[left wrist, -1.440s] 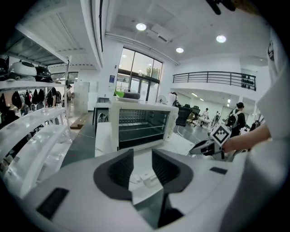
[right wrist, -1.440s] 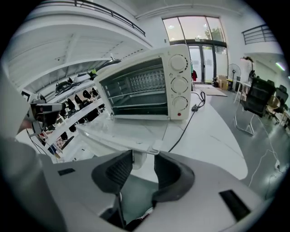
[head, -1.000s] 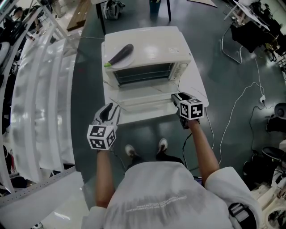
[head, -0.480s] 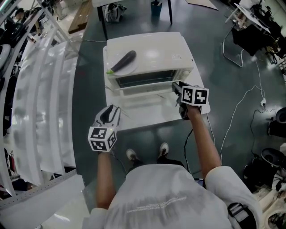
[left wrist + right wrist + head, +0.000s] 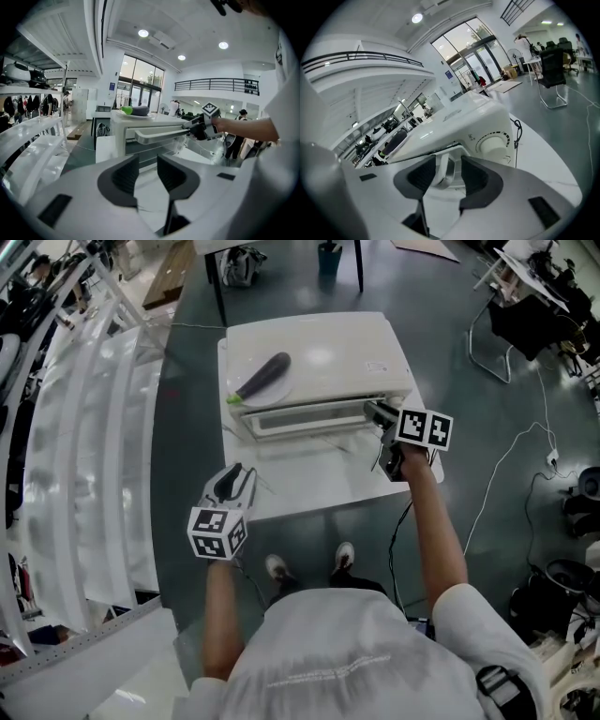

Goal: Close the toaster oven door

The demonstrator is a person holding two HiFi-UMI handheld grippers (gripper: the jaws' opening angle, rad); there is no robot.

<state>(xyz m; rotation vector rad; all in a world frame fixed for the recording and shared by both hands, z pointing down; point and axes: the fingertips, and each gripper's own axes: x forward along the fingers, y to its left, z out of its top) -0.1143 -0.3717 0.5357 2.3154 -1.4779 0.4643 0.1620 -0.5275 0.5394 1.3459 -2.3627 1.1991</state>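
A white toaster oven (image 5: 319, 352) stands on a white table (image 5: 309, 479). Its door (image 5: 305, 418) is swung up almost shut, still a little ajar in the left gripper view. My right gripper (image 5: 377, 414) is at the right end of the door handle (image 5: 449, 161), which sits between its pads; the jaws are opening. A dark eggplant (image 5: 265, 376) lies on a plate (image 5: 242, 397) on the oven's top. My left gripper (image 5: 231, 486) hovers over the table's front left, open, with nothing between its fingers (image 5: 126, 176).
A white shelving rack (image 5: 75, 427) runs along the left. A cable (image 5: 511, 446) trails over the floor at right, near a chair (image 5: 525, 315). The oven's dial (image 5: 492, 143) and power cord (image 5: 516, 129) lie beside my right gripper. The person's feet (image 5: 305, 557) are under the table's front edge.
The right gripper has lifted the door up and back from lying flat to almost shut. The left gripper has stayed in place.
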